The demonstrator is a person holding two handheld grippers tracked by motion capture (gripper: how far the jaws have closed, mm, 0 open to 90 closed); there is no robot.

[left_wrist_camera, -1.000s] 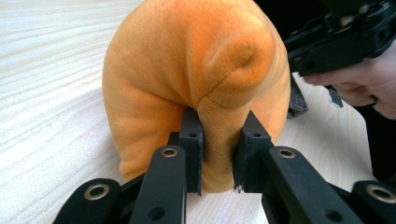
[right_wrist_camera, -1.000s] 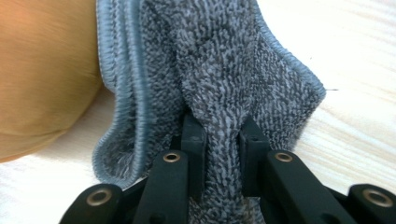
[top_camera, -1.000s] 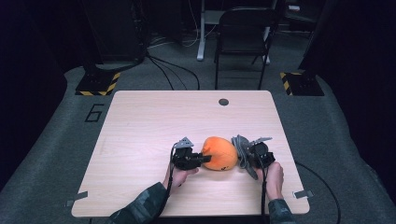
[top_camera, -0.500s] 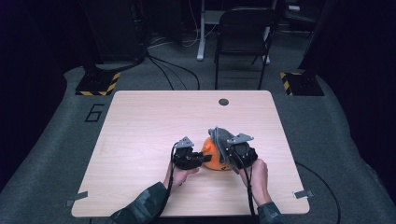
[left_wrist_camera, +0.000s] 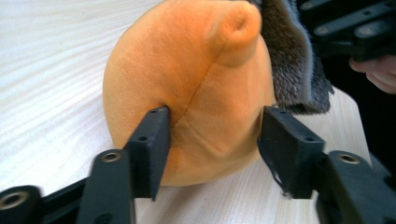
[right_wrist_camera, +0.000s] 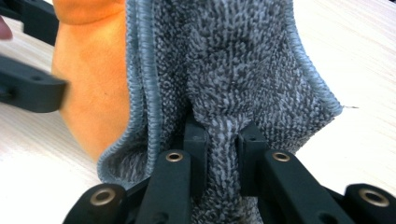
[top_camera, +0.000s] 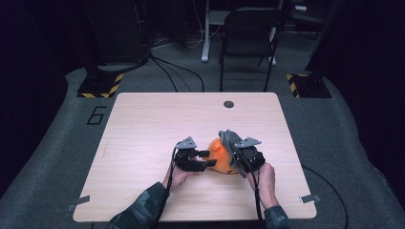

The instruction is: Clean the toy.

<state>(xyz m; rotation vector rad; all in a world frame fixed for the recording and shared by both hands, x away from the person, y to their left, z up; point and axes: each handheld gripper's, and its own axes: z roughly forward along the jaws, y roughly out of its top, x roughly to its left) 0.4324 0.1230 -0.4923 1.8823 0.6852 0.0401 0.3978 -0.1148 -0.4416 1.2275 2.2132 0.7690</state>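
Note:
An orange plush toy (top_camera: 218, 155) lies on the wooden table (top_camera: 143, 129), right of the middle. My left gripper (top_camera: 206, 160) reaches it from the left. In the left gripper view the toy (left_wrist_camera: 196, 79) sits between the jaws of that gripper (left_wrist_camera: 212, 140), which have just been opening; the right pad stands clear of it. A grey terry cloth (top_camera: 231, 141) is draped against the toy's right side. My right gripper (right_wrist_camera: 223, 135) is shut on a fold of the cloth (right_wrist_camera: 233, 60), holding it up beside the toy (right_wrist_camera: 93, 93).
A round grommet (top_camera: 229, 104) sits near the table's far edge. A dark chair (top_camera: 248, 38) stands beyond the table, with cables on the floor and yellow-black striped blocks (top_camera: 100, 86) at both sides. Bare wood spreads left of the toy.
My right gripper has carried the cloth left and upward from beside the toy onto its right side. The left gripper's jaws have spread apart around the toy; that hand stayed put.

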